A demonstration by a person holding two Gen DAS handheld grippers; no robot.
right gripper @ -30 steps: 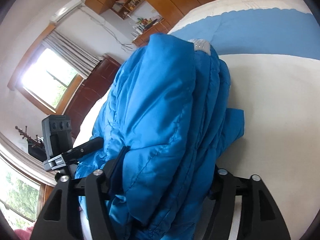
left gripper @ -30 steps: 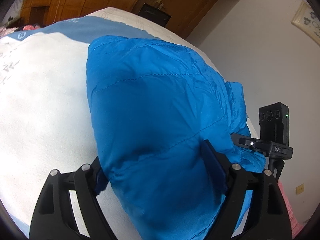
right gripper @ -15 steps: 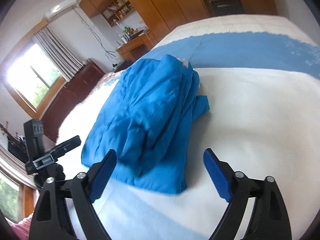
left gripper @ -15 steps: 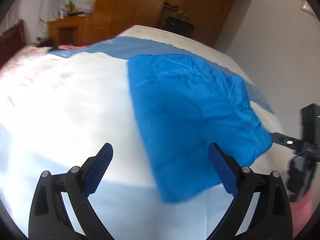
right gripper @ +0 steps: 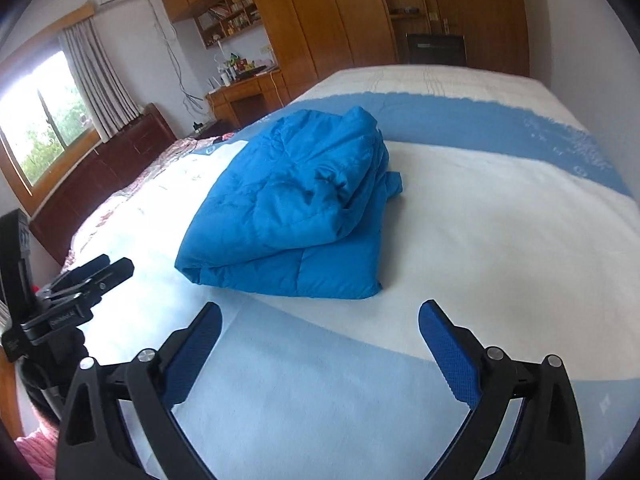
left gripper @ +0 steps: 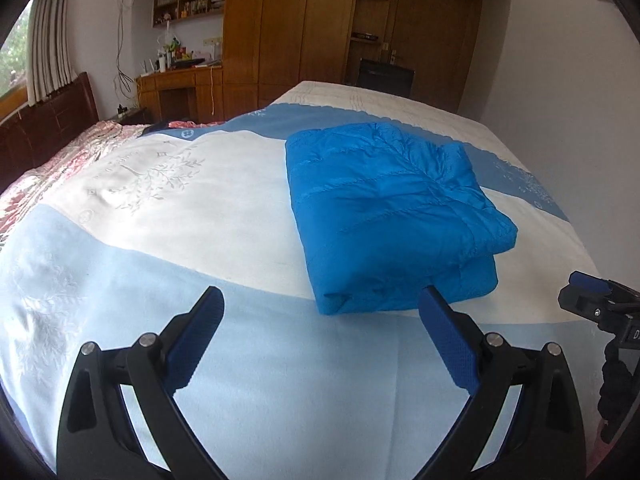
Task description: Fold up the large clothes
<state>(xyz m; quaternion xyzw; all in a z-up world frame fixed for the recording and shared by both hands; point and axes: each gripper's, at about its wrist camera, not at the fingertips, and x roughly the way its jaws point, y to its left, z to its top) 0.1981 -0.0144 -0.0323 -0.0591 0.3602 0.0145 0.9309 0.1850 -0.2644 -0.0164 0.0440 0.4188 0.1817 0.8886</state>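
A bright blue puffer jacket (left gripper: 384,208) lies folded into a thick rectangular bundle on the bed (left gripper: 180,208). My left gripper (left gripper: 319,294) hovers open just short of the bundle's near edge, with nothing between its blue pads. In the right wrist view the same jacket (right gripper: 296,208) shows its layered folds and a sleeve end poking out on the right. My right gripper (right gripper: 321,307) is above the bedcover (right gripper: 500,220) in front of the jacket. Its jaws are opening and hold nothing.
The bed has a white and blue cover, with a pink quilt (left gripper: 52,172) and a dark headboard (left gripper: 44,132) to the left. Wooden wardrobes (left gripper: 304,24) and a desk (left gripper: 180,88) stand beyond it. A white wall (left gripper: 560,80) runs along the right side.
Both grippers let go of the blue jacket, opened wide and drew back and up. The jacket now rests folded on the bed, clear of the fingers.
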